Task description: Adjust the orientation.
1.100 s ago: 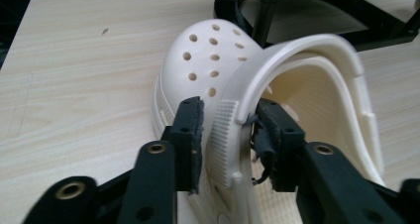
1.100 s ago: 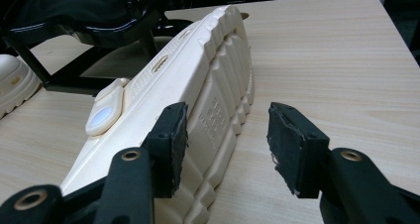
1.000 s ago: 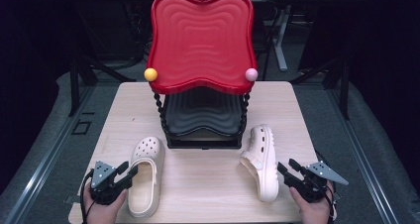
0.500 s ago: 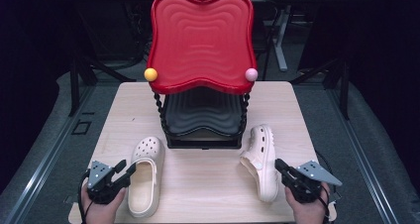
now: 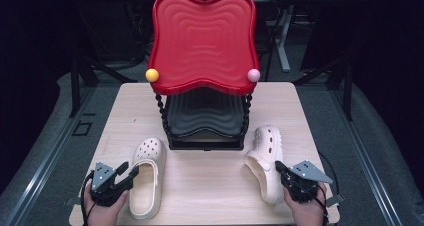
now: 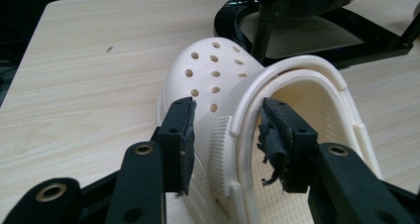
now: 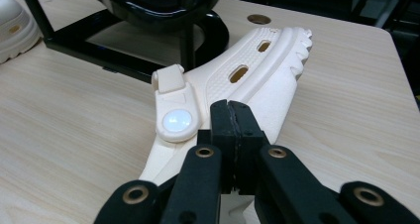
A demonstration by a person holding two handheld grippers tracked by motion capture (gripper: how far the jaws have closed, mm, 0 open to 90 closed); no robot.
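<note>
Two cream clogs lie in front of a stand that has a red top tray [image 5: 202, 41] and a black lower shelf [image 5: 205, 116]. The left clog [image 5: 147, 178] [image 6: 218, 70] sits upright. My left gripper [image 5: 126, 173] [image 6: 228, 105] straddles its side wall, and its jaws have just been opening, one pad outside and one inside, not pressing. The right clog [image 5: 265, 161] [image 7: 247, 80] lies tipped, its toothed sole edge turned outward. At its heel end, by the strap rivet [image 7: 177, 120], my right gripper [image 5: 280, 170] [image 7: 232, 107] has just been closing and is shut, with nothing between the pads.
The wooden table [image 5: 210, 181] has bare room between the clogs and along its front edge. A yellow knob [image 5: 152, 75] and a pink knob [image 5: 253, 75] stick out at the red tray's front corners. The stand's black base frame [image 7: 114, 55] is close behind the right clog.
My right gripper's jaws went from wide open to closed, and that hand shifted a little left toward the clog's heel. The left hand and both clogs stayed put.
</note>
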